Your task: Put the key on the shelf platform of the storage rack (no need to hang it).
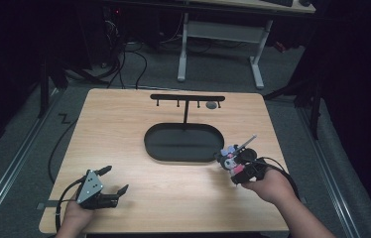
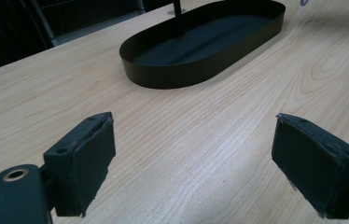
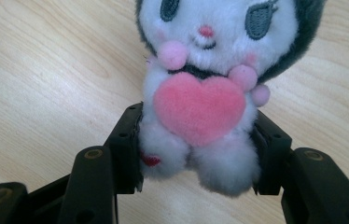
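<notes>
A small plush toy [image 3: 200,84] with a white face, dark hood and pink heart is clamped at its legs by my right gripper [image 3: 198,154]. In the high view the toy [image 1: 231,157] is held just above the table, right of the black oval tray [image 1: 183,142]. From the tray rises a black T-shaped rack [image 1: 187,98] with small hooks; a grey round thing hangs near its right end. My left gripper [image 1: 115,179] rests low at the near left of the table, jaws wide apart with bare wood between them; its own camera shows the tray [image 2: 200,46] ahead.
The light wooden table [image 1: 124,129] has edges close to both hands. Behind it stand a white desk frame [image 1: 220,44] and loose cables on a grey floor.
</notes>
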`<state>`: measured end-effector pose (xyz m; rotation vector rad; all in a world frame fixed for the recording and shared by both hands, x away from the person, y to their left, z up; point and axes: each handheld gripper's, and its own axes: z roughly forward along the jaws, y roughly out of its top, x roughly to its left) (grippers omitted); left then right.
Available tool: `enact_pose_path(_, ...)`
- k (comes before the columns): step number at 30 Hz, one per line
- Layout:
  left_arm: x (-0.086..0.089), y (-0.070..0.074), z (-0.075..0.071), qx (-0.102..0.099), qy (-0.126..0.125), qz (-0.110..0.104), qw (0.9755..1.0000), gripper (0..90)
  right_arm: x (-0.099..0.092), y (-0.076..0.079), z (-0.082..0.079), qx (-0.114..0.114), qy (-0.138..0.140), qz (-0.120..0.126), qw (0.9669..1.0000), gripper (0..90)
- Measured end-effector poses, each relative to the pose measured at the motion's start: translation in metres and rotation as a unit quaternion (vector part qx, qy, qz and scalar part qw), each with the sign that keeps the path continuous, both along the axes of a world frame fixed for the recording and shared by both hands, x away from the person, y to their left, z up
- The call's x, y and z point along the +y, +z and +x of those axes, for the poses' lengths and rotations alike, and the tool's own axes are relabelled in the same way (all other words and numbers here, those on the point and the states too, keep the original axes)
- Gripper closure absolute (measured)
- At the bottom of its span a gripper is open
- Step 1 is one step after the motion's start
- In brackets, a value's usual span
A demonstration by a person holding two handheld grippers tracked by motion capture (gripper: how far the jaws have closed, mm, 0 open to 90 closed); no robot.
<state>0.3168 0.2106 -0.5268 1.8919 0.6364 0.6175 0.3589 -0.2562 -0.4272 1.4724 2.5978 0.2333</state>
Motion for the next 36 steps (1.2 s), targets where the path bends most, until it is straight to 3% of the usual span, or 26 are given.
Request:
enact_pose_path(16, -0.001, 0.000, 0.003, -0.002, -0.001, -0.006, 1.0000, 14.1, 0.022, 0.019, 0.024, -0.017, 0.011, 0.014, 0.9997, 47.3)
enact_pose_path(36, 0.000, 0.001, 0.004, -0.002, -0.004, -0.013, 0.9999, 14.3, 0.055, 0.020, 0.055, -0.021, 0.031, 0.022, 0.9991, 47.4)
